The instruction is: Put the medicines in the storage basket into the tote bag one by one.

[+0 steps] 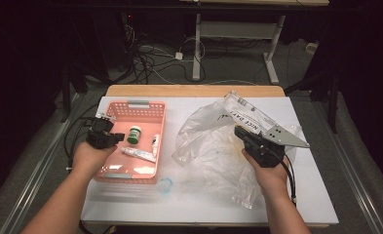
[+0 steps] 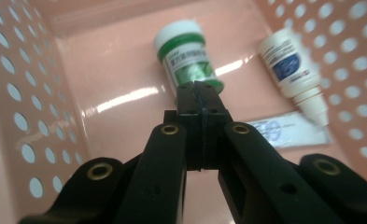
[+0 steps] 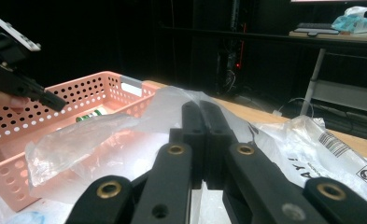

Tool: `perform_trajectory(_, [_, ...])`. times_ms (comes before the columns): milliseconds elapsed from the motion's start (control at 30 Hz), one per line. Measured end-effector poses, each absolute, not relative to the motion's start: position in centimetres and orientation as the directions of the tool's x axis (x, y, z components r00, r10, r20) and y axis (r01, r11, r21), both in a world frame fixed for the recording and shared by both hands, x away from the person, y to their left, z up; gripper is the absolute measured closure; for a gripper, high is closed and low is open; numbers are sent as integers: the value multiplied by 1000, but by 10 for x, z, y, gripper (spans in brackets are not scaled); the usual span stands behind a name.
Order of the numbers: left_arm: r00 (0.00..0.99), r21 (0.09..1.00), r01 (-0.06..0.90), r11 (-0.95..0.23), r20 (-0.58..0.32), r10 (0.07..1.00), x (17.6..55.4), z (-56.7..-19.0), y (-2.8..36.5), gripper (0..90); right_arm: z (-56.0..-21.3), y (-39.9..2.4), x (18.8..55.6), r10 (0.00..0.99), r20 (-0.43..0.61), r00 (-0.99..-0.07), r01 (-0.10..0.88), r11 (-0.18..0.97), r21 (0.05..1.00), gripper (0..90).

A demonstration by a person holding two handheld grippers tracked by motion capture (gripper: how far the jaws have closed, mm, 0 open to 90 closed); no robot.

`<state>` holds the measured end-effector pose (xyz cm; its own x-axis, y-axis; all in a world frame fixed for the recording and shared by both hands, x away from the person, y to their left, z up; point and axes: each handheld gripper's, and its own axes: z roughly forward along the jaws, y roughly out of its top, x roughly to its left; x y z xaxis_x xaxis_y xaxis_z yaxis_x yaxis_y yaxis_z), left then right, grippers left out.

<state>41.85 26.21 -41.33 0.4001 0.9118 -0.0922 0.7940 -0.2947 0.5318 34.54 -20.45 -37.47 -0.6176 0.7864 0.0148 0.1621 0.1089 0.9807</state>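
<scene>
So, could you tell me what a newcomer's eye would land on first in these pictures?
Probably the pink perforated basket at the table's left, holding a green-capped bottle, a small white dropper bottle and a white tube. The left gripper hangs shut over the basket beside the green-capped bottle. At the right, the right gripper is shut on a crumpled clear plastic bag.

1. A lab or recording workspace, dim outside the lit table (image 1: 306,195).
2. Loose cables (image 1: 145,61) sprawl over grey floor at the far side.
3. Metal-legged desk frame (image 1: 238,46) stands far behind.
4. Far right, a tissue pack (image 3: 354,18) on another desk.
</scene>
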Motion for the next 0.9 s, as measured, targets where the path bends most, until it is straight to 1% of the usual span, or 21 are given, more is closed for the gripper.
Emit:
perform_trajectory(167, [396,445,832,-331,-58,916,428,-424,257,882,-374,-205,345,785,13,-619,160,110,981,900])
perform_trajectory(367, [404,379,852,-363,-33,914,436,-432,249,882,-374,-205,345,785,10,-619,158,112,981,900])
perform_trajectory(533, [415,343,856,-387,-8,910,438,-436,244,882,-374,-205,345,785,12,-619,158,110,981,900])
perform_trajectory(667, [425,322,858,-400,-9,905,437,-435,244,882,-374,-205,345,785,12,-620,157,109,982,900])
perform_trajectory(900, [478,266,846,-462,4,878,431,-429,240,882,-373,-205,344,784,10,-620,152,107,983,900])
